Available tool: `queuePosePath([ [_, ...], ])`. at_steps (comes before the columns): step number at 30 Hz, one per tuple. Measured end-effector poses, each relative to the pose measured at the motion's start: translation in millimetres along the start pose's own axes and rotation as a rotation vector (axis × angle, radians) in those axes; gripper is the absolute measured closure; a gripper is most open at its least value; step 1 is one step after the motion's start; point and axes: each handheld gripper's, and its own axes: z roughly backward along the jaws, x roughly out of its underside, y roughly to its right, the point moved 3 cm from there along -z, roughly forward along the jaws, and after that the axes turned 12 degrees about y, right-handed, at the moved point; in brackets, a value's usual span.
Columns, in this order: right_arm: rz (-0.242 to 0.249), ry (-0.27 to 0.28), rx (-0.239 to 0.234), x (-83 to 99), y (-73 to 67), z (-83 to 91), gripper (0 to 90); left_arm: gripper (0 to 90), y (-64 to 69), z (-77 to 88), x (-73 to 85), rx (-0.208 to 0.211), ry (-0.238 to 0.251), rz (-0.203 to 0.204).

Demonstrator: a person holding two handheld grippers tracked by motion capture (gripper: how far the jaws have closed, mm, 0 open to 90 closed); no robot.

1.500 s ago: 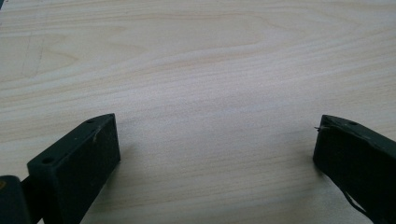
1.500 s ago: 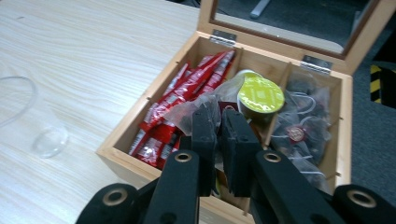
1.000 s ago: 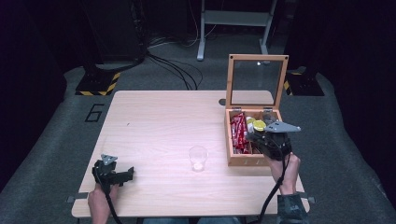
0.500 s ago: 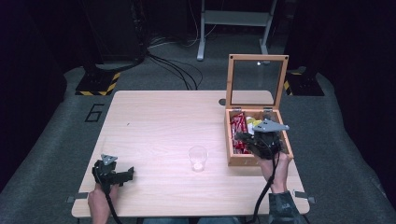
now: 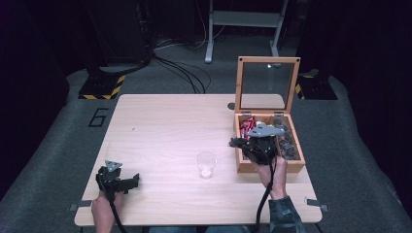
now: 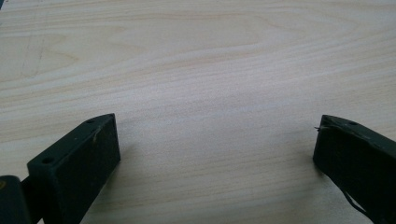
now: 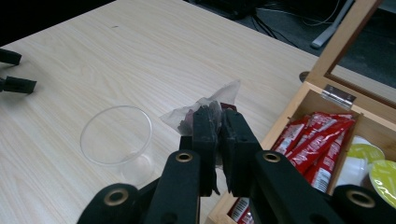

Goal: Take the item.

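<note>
Both grippers are in play. Near the table's front-left corner the left gripper (image 5: 118,180) rests low over bare wood, its jaws spread wide with nothing between them. Toward the middle of the front edge stands a clear plastic cup (image 5: 206,164), round-rimmed, thin-walled and empty. Just right of it, the right gripper (image 5: 243,144) hangs over the left wall of the wooden box (image 5: 270,167), jaws pinched tight on a tea bag (image 7: 201,109): a translucent, crinkled, pointed mesh pouch with dark leaf inside. The box sits by the table's right edge, its glass-paned lid upright, glossy red sachets (image 7: 312,142) and yellow-lidded pots (image 7: 367,154) in its compartments. By my reading the bag is already lifted out; carrying it across and dropping it into the cup remains.
</note>
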Motion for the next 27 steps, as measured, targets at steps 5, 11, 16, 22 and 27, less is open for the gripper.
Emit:
queuePosePath([
  [5,0.007,-0.004,-0.017,-1.9,-7.7,-5.3,84.6,0.4,0.0,0.0,0.0,0.000,0.000,0.000],
  [11,0.035,-0.019,-0.050,-3.9,-20.2,-12.8,84.6,0.3,-0.1,0.1,0.0,0.000,-0.001,-0.001],
  [16,0.048,-0.027,-0.079,-4.6,-29.6,-20.5,84.7,0.4,0.0,0.0,0.0,0.000,0.000,-0.001],
  [22,0.070,-0.055,-0.128,-3.3,-42.5,-34.3,84.7,0.3,0.0,0.0,0.0,0.000,0.000,-0.001],
  [27,0.073,-0.089,-0.153,0.1,-50.8,-42.4,84.7,0.3,-0.6,0.6,0.0,0.003,-0.008,-0.009],
])
